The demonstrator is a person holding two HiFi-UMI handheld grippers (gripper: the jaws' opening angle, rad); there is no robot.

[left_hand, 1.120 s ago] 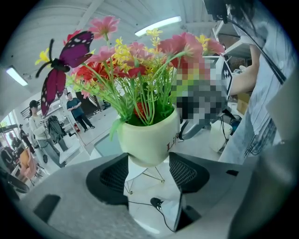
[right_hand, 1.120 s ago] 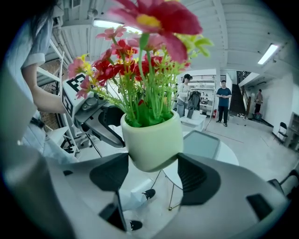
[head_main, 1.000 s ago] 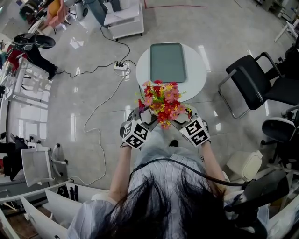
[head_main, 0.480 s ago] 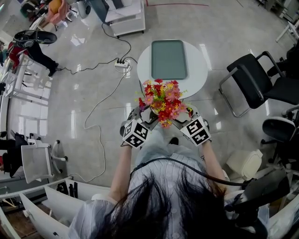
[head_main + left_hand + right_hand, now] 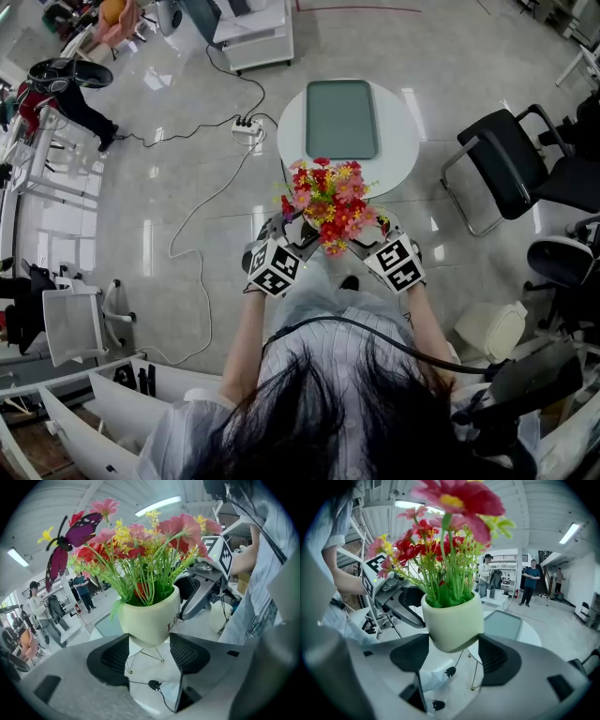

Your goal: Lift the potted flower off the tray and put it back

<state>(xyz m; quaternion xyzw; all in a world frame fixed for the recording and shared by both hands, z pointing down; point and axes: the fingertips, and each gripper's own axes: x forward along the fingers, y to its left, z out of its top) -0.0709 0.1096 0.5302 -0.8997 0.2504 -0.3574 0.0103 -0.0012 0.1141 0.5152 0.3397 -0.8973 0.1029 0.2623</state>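
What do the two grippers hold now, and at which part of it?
The potted flower: left gripper and right gripper each clamp its pot's lower part.

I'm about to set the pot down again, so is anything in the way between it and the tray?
Nothing visible is. The tray lies bare on the table. The pot hangs in the air on the person's side of it, clamped by the left hand-held gripper and the right hand-held gripper.

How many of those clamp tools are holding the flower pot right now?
2. The left gripper pinches the base of the potted flower from one side, and the right gripper pinches it from the opposite side. Together they hold it in the air, clear of the tray. None seem hidden.
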